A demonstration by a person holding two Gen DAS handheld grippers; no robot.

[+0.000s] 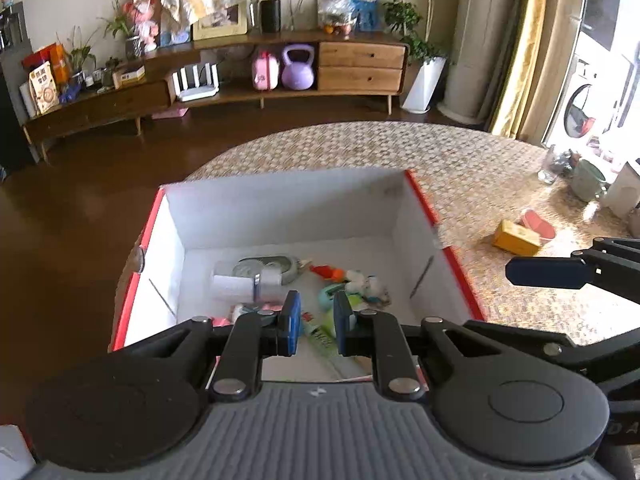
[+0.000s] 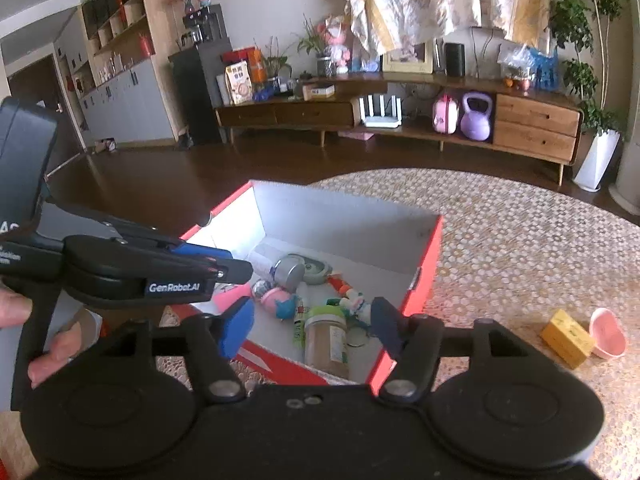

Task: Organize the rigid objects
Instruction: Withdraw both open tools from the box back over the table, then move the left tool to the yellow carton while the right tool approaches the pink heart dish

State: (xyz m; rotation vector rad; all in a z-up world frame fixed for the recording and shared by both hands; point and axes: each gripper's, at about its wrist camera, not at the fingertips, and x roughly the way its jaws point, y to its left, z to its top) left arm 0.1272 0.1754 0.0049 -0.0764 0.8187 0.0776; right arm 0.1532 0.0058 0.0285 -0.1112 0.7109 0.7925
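Left wrist view looks down into the red-and-white box (image 1: 288, 216), which serves as the landmark: it sits at the near-left edge of the woven tabletop (image 1: 480, 168). Inside the box lie a clear capped tube, a round grey case, a small orange toy and a pale plush toy, all jumbled on its floor. The left gripper (image 1: 316, 322) hangs above the near end of the box with its blue pads close together and nothing between them. The right gripper (image 2: 312, 330) hovers over the same end, pads apart and clamped on nothing, with the brown-filled jar (image 2: 326, 340) lying on the box floor below the gap.

Still outside the box, well off to its right on the tabletop, are the yellow block (image 2: 567, 338) and, touching or just beside it, the pink dish (image 2: 608, 338).

Risks, as I judge them:
- The two grippers are crowded over one end of the box; a sideways reach toward the yellow block could knock them together.
- The box sits near the tabletop edge, so a push against its wall could slide it toward the floor.
- The pink dish looks light and shallow; a pinch on its rim may flip it or shove the block.

Readable writing: "GenRobot.AI" in white on the left gripper, seen from the right wrist. The jar's label is too blurred to read.
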